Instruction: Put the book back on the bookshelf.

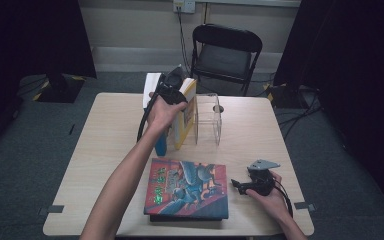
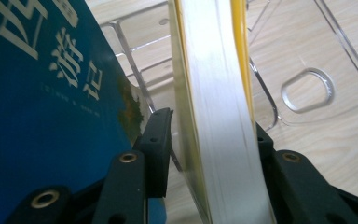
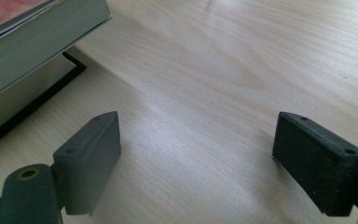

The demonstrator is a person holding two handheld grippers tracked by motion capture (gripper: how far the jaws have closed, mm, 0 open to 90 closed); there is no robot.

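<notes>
My left gripper (image 1: 171, 90) (image 2: 213, 135) is shut on a yellow-covered book (image 1: 186, 116) (image 2: 214, 93), with one jaw on each cover. The book stands tilted at the left end of a clear acrylic rack (image 1: 209, 119) (image 2: 307, 88). A blue book (image 1: 161, 145) (image 2: 42, 116) stands just left of it, outside the jaws. My right gripper (image 1: 238, 184) (image 3: 196, 140) rests open on the wooden table (image 1: 115, 140) (image 3: 223, 70), nothing between its fingers. To its left lies a colourful book (image 1: 187, 189) (image 3: 32, 42), flat on top of a black-edged book (image 3: 37, 100).
A black folding chair (image 1: 225, 50) stands behind the table's far edge. Dark curtains hang at both sides. Cables run along the floor at the right. Bare tabletop lies on the left side and to the right of the rack.
</notes>
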